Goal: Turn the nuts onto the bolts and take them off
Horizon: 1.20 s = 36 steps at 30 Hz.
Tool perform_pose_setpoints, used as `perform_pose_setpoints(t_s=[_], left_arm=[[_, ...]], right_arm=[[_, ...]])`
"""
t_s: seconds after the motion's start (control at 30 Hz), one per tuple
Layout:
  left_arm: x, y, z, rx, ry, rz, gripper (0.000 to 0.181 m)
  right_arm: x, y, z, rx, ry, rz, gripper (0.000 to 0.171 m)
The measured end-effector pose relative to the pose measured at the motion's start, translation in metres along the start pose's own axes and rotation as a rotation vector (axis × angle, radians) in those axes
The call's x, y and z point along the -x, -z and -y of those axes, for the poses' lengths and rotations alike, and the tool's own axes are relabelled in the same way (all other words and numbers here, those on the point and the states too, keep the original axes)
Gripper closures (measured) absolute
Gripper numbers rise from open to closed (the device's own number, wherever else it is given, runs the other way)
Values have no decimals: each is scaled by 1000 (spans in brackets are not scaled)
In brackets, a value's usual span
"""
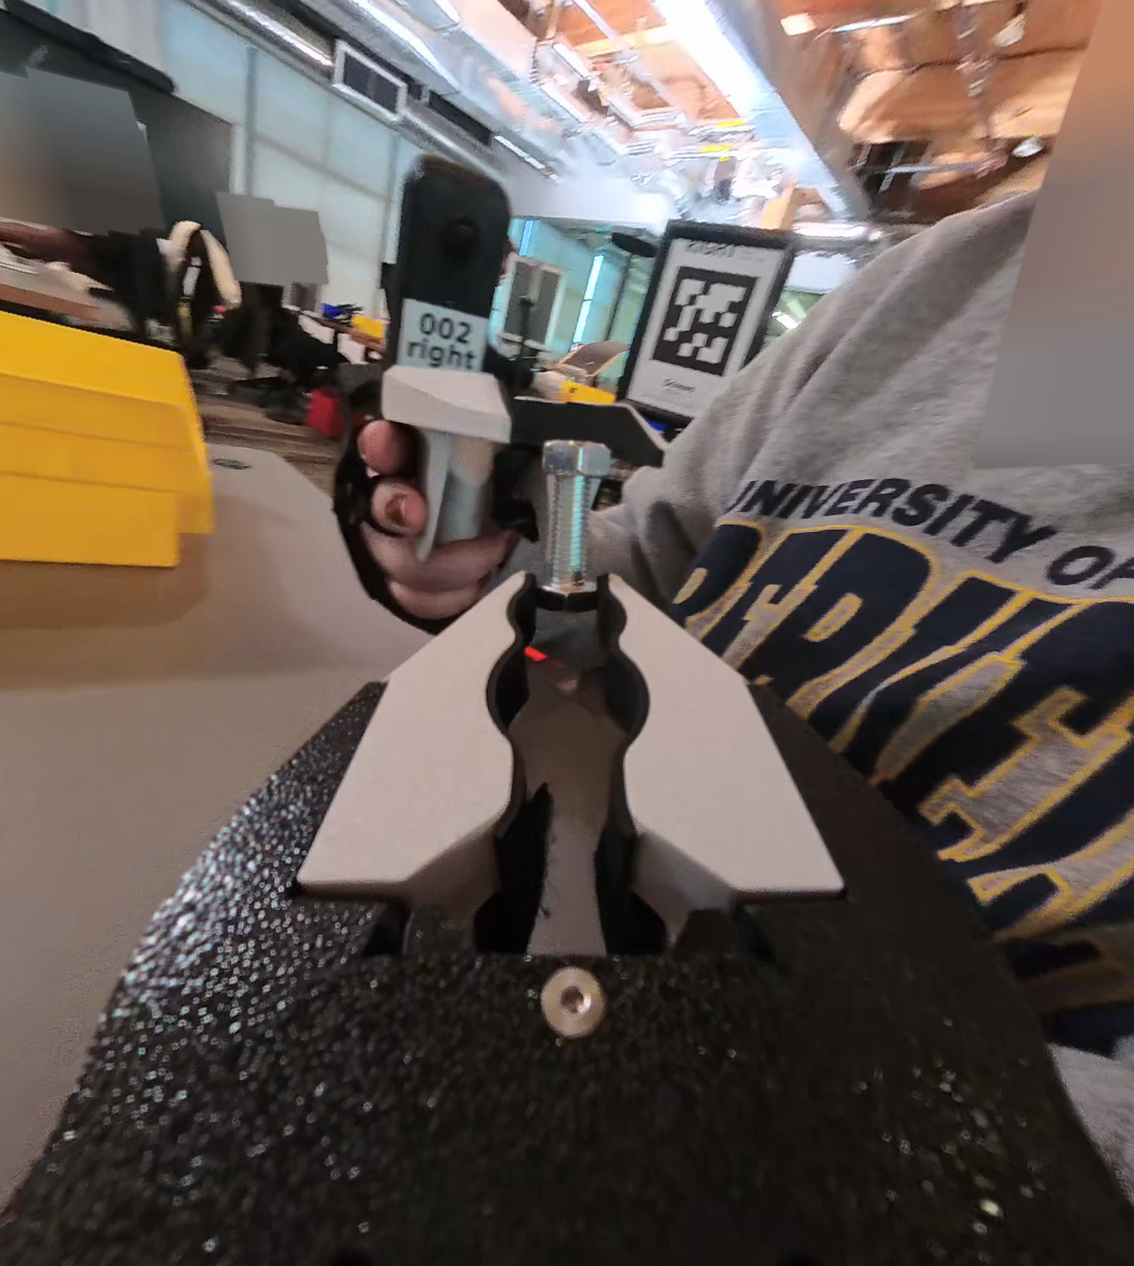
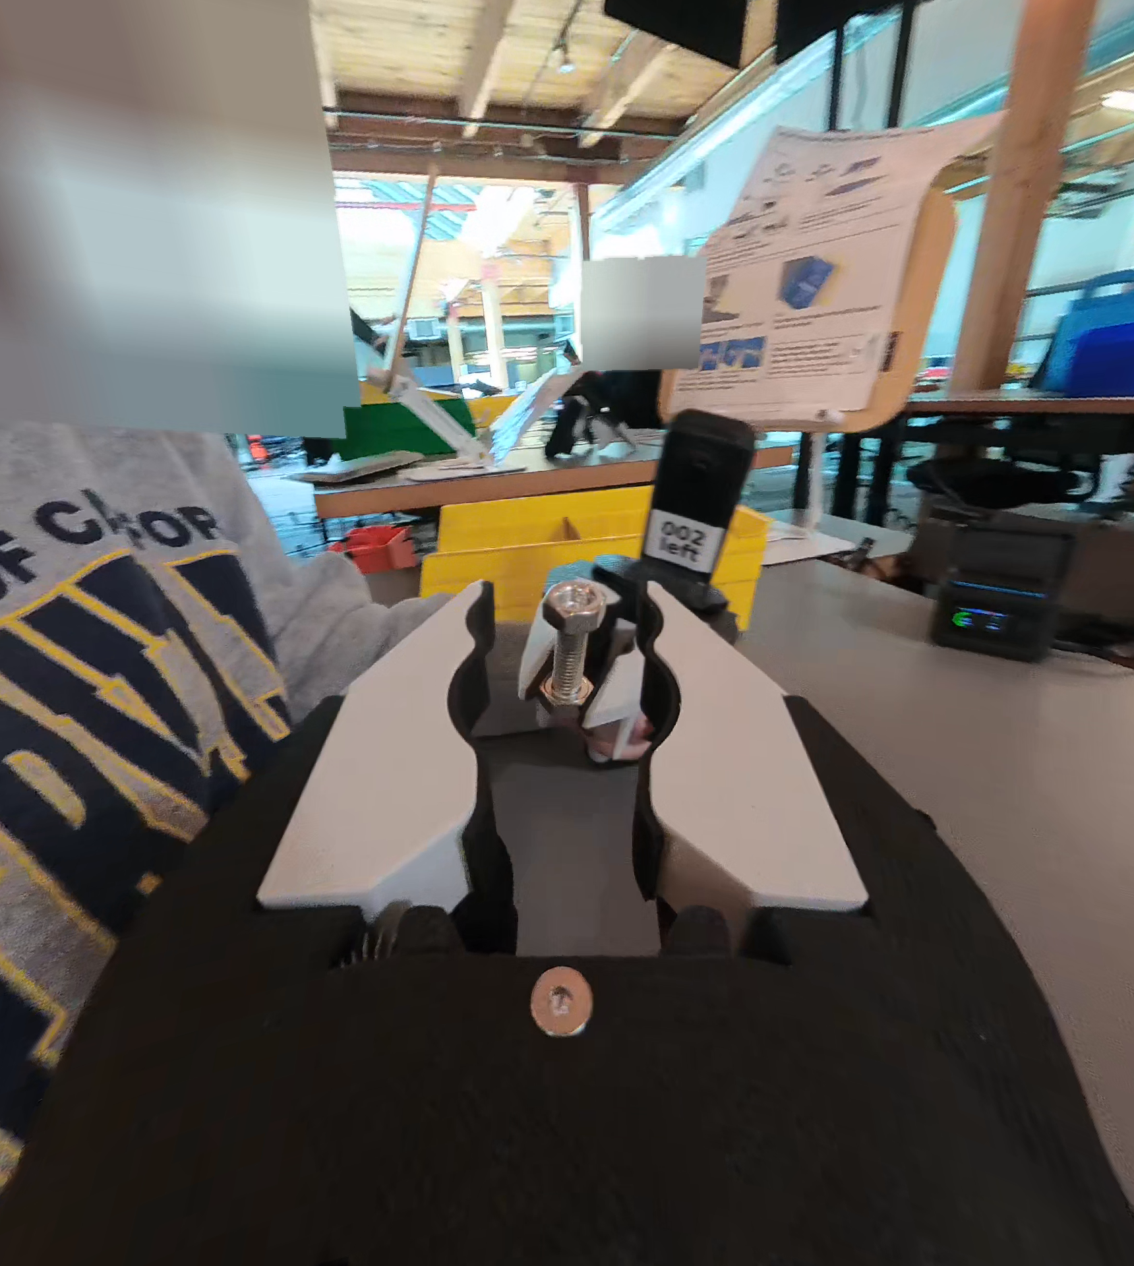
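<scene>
Gripping the nut at its fingertips, my left gripper held the bolt upright above the table, while my right gripper stood wide, empty.

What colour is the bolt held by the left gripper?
Shiny silver metal bolt, clearest in the left wrist view.

The bolt and nut are shiny silver. Both grippers have pale grey fingers on speckled black bodies. Far bins are yellow, the table beige, the sweatshirt grey with navy-and-gold lettering.
</scene>
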<state>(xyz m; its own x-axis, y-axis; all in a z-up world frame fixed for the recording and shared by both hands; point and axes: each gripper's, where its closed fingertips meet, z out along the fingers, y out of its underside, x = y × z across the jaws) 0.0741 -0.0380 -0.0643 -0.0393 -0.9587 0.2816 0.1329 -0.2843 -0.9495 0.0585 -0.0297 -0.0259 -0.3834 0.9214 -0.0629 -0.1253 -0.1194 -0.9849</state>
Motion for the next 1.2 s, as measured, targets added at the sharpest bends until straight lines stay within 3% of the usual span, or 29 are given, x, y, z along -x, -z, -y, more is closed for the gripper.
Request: perform_pose_setpoints(t_s=[0.27, 0.6, 0.7, 0.93, 1.2], left_arm=[[-18, -6, -5, 18, 65, -136, 166], [-10, -3, -7, 25, 63, -92, 166], [4, 2, -4, 14, 12, 15, 166], [51, 19, -1, 30, -103, 379, 166], [79, 28, -5, 90, -190, 621, 166]], right_arm=[[18, -12, -5, 0, -79, 168, 139], [13, -12, -9, 7, -65, 147, 153], [0, -11, -10, 3, -53, 64, 153], [-49, -9, -17, 72, 64, -329, 153], [-82, -4, -25, 62, 150, -691, 153]])
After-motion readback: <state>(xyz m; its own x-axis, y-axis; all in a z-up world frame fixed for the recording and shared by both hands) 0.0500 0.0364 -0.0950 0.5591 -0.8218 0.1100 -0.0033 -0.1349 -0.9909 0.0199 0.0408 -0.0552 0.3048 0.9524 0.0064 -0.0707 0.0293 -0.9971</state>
